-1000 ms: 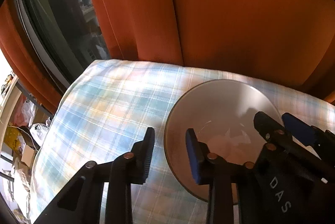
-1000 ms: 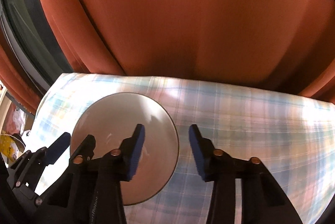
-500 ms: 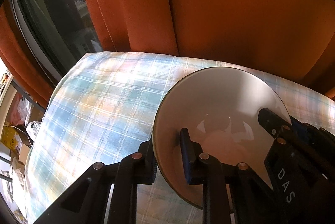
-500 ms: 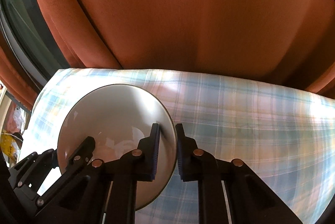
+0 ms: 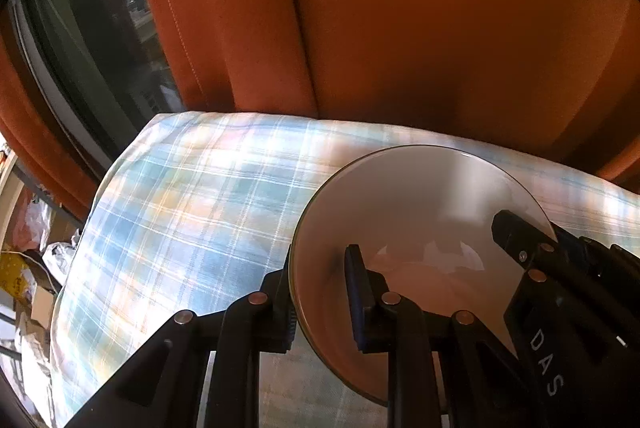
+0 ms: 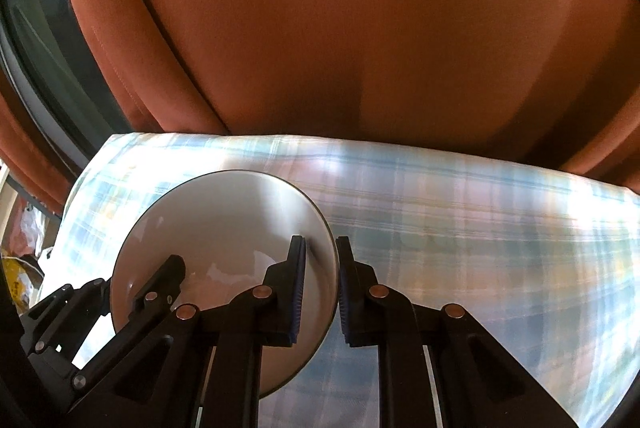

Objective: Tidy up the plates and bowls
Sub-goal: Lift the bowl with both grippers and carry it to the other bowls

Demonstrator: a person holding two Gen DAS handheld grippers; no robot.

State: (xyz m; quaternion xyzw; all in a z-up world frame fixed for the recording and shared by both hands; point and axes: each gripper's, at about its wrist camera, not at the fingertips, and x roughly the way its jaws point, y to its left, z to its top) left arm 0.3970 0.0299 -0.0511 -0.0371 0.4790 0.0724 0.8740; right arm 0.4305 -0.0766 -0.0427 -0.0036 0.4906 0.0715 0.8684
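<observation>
Both grippers are clamped on the same shallow round grey ceramic bowl [image 5: 420, 228], 1 on each side of its rim. Left gripper [image 5: 320, 304] has its outer finger under the left rim and its blue-padded inner finger inside the dish; right gripper [image 6: 320, 292] pinches the opposite rim the same way, so the bowl's wall sits between the pads on both sides. No daylight between pads and rim that I can see.

Bowl itself sits toward the left end of the pale blue plaid cloth [image 6: 460, 228], and its far edge looks tipped up a bit, though I can't tell if the base has actually left the cloth. No other plates or bowls in view, so where it's headed is a guess.

The key relation: the bowl lies straight between the 2 tools, with the grip line running across its width, neither hand nearer than the other. Both point steeply downward, angled in toward each other. My read is any lift needs both hands rising evenly or it'll twist out.

Behind the cloth hangs a rust-orange curtain [image 5: 400, 27], with a dark window [image 5: 100, 47] at left.
</observation>
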